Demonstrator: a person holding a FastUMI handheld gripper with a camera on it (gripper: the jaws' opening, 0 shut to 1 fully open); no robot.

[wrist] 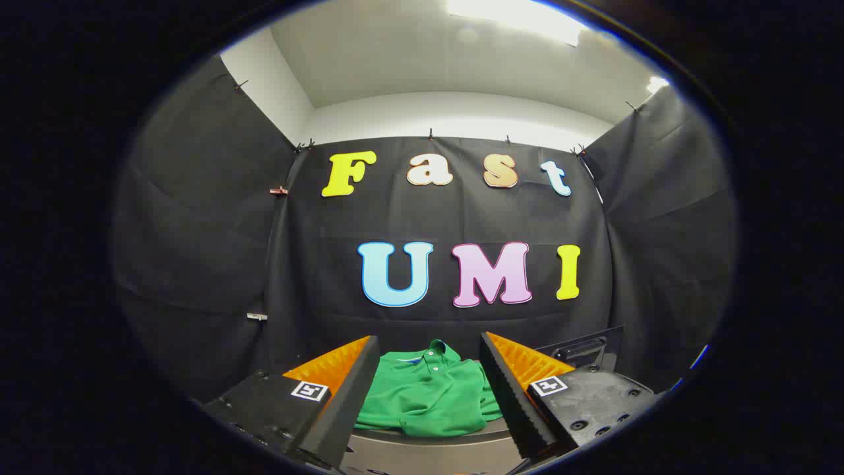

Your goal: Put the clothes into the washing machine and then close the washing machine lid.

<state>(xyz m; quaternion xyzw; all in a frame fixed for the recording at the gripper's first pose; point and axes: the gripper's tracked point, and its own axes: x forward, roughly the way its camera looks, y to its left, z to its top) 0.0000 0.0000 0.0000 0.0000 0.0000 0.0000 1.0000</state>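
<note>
Green polo shirt (428,396), folded loosely, collar up toward the booth's back wall with two pale buttons on the placket. Soft knit cloth, a few shallow creases across the chest, edges rumpled rather than square. Lying flat on a grey surface (432,452), just ahead of the fingers and framed in the gap between them.

Gripper (430,406) wide open, holding nothing; fingers spread apart to either side of the shirt, not touching it as far as can be seen. Each finger wedge-shaped, inner face ribbed in fine ridges, outer block carrying a small square printed marker.

Shirt's sleeves and both side edges hidden behind the fingers; lower hem partly cut off by the near edge of the grey surface. Beyond the right-hand finger, a dark boxy object (583,349) with a slot or handle, mostly hidden and too dim to identify. Could be part of the washing machine, cannot tell.

Black cloth wall (198,231) behind and on both sides, matte, hanging in soft folds, pinned along its top by small clips. White ceiling (428,66) above with a bright light panel (514,16).
</note>
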